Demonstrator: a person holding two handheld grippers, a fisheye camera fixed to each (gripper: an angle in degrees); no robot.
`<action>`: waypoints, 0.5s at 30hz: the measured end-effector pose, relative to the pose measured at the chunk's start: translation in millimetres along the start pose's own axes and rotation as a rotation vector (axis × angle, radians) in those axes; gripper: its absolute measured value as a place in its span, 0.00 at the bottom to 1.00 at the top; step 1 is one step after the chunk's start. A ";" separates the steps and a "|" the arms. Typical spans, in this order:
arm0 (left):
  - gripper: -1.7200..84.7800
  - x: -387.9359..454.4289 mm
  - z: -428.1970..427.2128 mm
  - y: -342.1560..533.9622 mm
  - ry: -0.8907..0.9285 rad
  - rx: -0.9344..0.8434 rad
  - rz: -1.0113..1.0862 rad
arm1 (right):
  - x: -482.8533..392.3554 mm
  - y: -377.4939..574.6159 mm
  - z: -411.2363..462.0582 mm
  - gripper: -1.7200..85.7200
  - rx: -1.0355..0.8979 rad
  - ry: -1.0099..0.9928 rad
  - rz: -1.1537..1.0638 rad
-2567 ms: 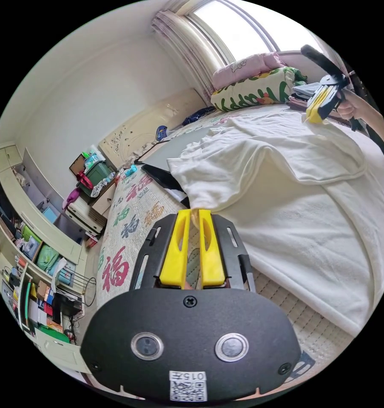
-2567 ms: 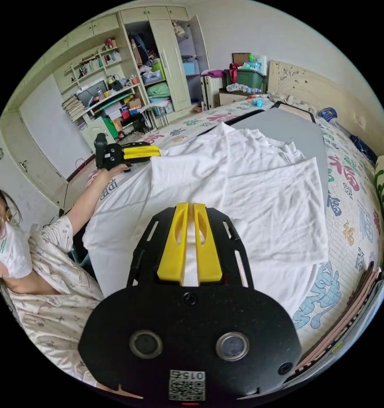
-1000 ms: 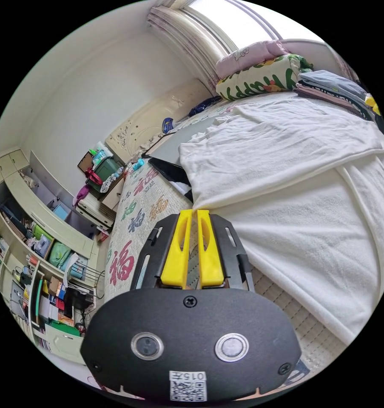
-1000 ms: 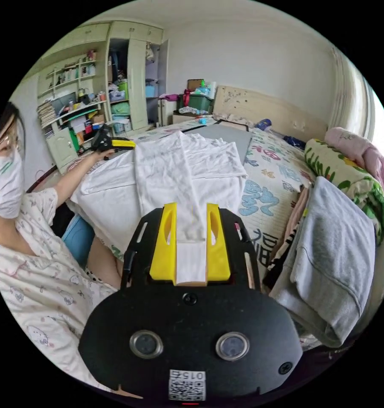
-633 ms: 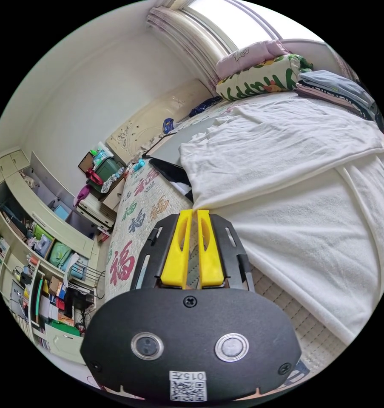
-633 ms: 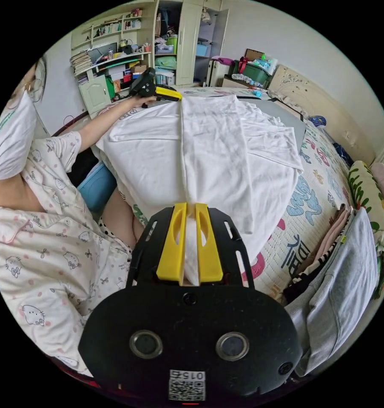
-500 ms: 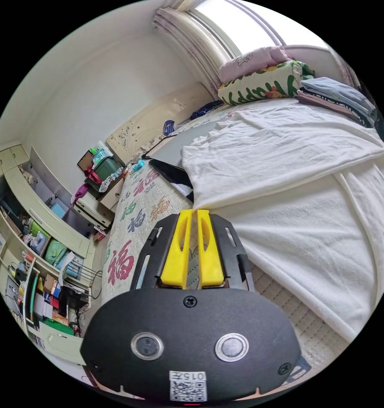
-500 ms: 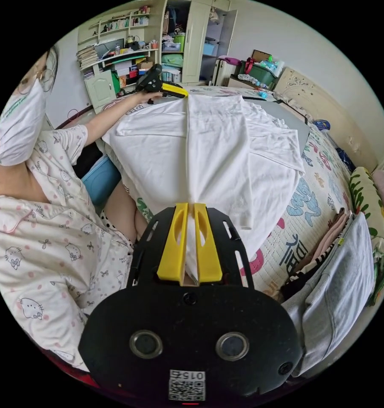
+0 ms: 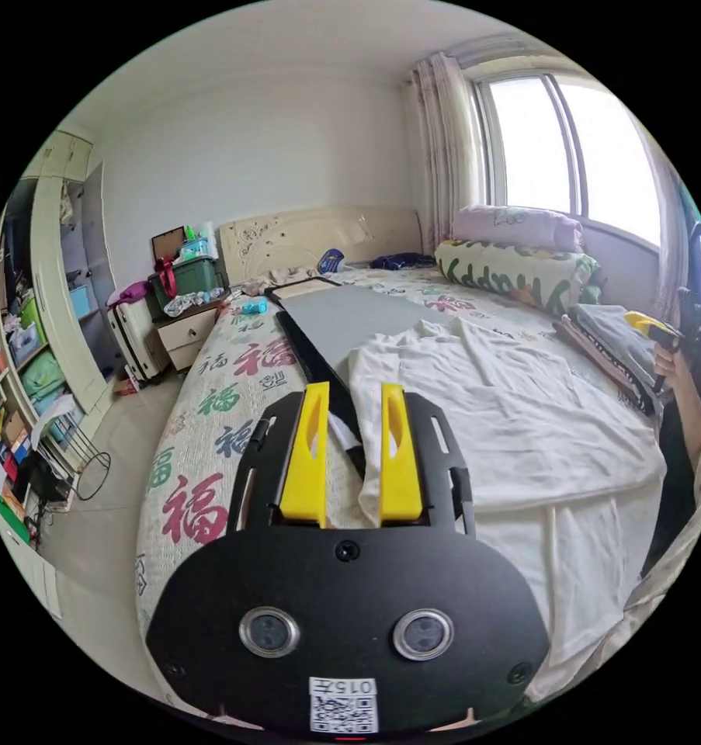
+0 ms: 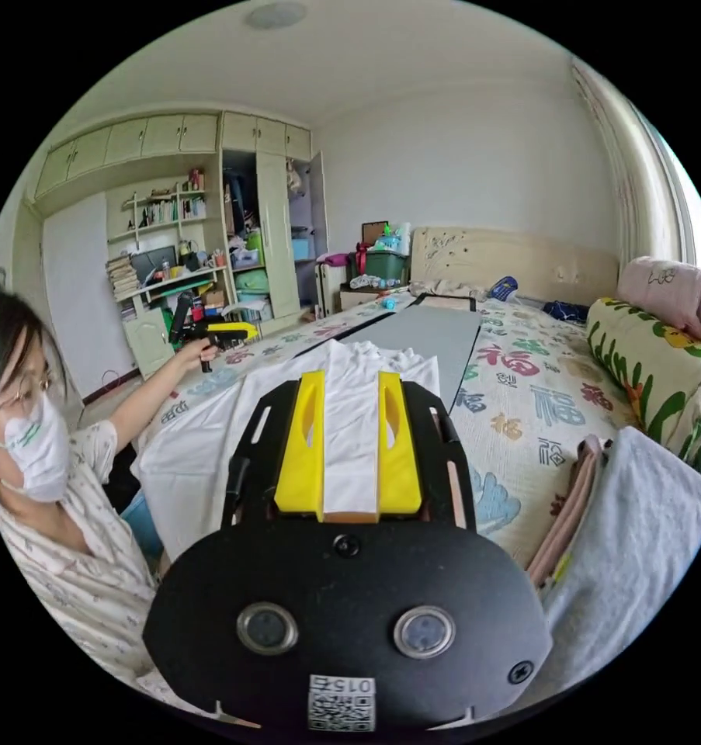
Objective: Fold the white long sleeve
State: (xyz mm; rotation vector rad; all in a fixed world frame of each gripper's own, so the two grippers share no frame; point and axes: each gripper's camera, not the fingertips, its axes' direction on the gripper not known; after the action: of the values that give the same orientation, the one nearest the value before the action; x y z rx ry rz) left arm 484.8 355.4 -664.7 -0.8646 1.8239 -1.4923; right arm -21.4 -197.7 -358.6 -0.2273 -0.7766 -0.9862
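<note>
The white long sleeve shirt [image 9: 505, 419] lies flat on the bed, folded lengthwise into a long panel with its collar end toward the headboard. In the left gripper view my left gripper [image 9: 354, 392] hangs open above the shirt's near corner, with nothing between its jaws. At that view's right edge a hand holds the right gripper [image 9: 651, 326]. In the right gripper view my right gripper [image 10: 350, 380] is open above the shirt [image 10: 354, 361], with the cloth lying loose below the jaws. The left gripper [image 10: 222, 332] sits in the person's hand at the left.
A white towel [image 9: 575, 559] lies under the shirt and hangs over the bed's edge. A grey board [image 9: 342, 314] rests beyond the collar. Folded clothes [image 10: 637, 504] are stacked at the bedside next to a floral pillow [image 9: 513, 272]. The person [image 10: 32, 458] sits at the left.
Both grippers were shut on the shirt's stretched edge half a second ago. Now both are open and lifted away, and the shirt lies slack on the bed.
</note>
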 end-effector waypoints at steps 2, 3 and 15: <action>0.15 1.8 71.9 -54.7 0.005 -0.063 -0.041 | 39.0 -40.3 68.2 0.15 -0.055 -0.016 0.072; 0.15 0.7 93.3 -67.2 0.008 -0.085 -0.058 | 47.4 -49.6 86.1 0.15 -0.077 -0.006 0.085; 0.17 -19.6 403.9 -123.2 0.055 -0.411 -0.202 | 113.2 -141.2 312.5 0.17 -0.510 0.335 0.100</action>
State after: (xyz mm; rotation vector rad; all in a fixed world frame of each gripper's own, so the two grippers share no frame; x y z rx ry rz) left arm 831.6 119.8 -610.4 -1.2441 2.1804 -1.2847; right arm -252.6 -193.3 -81.3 -0.5211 -0.1960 -1.0803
